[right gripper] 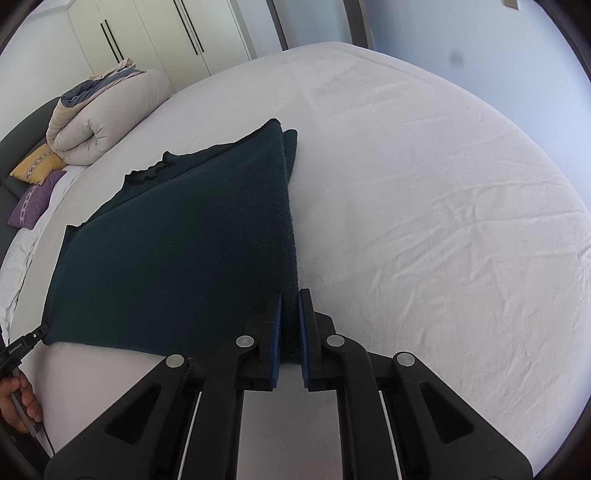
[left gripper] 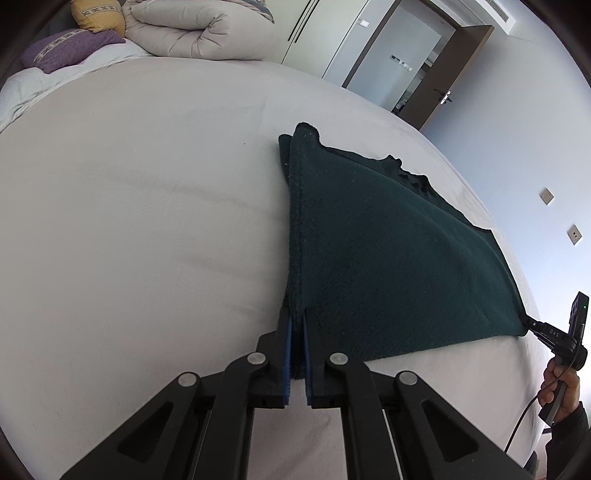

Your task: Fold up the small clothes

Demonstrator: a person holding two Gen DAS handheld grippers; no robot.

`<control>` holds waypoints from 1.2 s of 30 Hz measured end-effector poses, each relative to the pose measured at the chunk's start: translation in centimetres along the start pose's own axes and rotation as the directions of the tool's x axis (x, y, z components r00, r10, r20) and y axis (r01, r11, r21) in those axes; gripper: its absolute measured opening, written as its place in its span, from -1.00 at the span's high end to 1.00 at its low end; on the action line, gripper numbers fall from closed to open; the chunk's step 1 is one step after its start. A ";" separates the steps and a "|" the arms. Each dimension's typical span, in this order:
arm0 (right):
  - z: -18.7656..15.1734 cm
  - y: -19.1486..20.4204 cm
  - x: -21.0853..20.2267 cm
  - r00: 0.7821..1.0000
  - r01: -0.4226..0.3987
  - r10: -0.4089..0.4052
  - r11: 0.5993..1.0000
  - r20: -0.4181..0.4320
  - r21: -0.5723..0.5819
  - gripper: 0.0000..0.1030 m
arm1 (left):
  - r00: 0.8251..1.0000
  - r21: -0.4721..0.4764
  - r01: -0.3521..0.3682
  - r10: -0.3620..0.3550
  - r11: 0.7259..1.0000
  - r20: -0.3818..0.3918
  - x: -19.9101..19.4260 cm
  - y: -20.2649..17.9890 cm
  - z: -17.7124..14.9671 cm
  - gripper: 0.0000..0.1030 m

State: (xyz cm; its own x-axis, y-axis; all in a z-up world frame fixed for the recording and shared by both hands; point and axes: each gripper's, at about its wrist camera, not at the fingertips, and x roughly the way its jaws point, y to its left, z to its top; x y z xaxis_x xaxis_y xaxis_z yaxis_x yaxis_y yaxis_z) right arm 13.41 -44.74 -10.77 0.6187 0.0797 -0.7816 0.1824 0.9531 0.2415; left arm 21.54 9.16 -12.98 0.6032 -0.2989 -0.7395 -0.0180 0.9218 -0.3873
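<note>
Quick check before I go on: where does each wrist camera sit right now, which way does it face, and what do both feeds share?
Left wrist: sits on the left gripper, low over the bed, facing along the dark green garment toward the open door; the right gripper and its hand show at the right edge.
Right wrist: sits on the right gripper, facing across the garment toward the wardrobe; the left gripper and hand show at the lower left.
Shared: garment, bed, rolled duvet, and both grippers clamped on near corners.
</note>
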 end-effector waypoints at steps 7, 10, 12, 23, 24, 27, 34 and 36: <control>0.0 -1.3 1.5 0.999 -0.046 0.047 0.998 -0.020 0.036 0.79 | 1.000 -0.021 -0.001 0.001 1.000 0.006 0.2 0.3 0.3 0.55; -0.4 -1.9 0.9 0.997 -0.072 0.074 0.995 -0.023 0.063 0.74 | 1.000 -0.058 0.022 -0.021 0.998 0.016 -0.6 0.9 0.4 -0.03; -0.8 -2.3 0.6 0.996 -0.081 0.084 0.994 -0.038 0.078 0.72 | 0.999 -0.079 -0.015 0.018 0.997 0.040 -1.8 1.1 0.7 -0.27; 2.3 0.7 -5.4 0.977 -0.180 0.167 0.980 0.135 0.088 0.72 | 0.982 0.117 -0.029 0.006 0.993 0.188 -3.5 -6.9 5.9 -0.37; 3.2 1.6 -4.9 0.973 -0.201 0.189 0.976 0.129 0.088 0.72 | 0.982 0.129 -0.024 -0.001 0.991 0.190 -2.7 -7.8 6.5 -0.37; 5.9 4.3 -2.1 0.949 -0.306 0.296 0.947 0.109 0.094 0.72 | 0.986 0.163 -0.010 -0.017 0.987 0.163 0.5 -10.1 8.1 -0.37; 11.3 9.8 8.5 0.925 -0.374 0.381 0.912 -0.008 0.170 0.72 | 0.987 0.212 -0.086 0.055 0.974 0.149 6.7 -11.7 10.9 -0.37; 12.3 9.2 11.0 0.932 -0.354 0.363 0.910 0.002 0.217 0.72 | 0.988 0.196 -0.099 0.073 0.976 0.137 8.1 -10.9 11.5 -0.37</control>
State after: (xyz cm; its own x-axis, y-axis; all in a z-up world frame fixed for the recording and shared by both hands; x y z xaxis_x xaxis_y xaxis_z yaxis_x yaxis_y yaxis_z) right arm 31.22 -38.70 -10.07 0.6443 0.4192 -0.6397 0.1123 0.7755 0.6213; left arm 35.81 -0.51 -8.39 0.7035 -0.1947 -0.6835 0.0789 0.9772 -0.1972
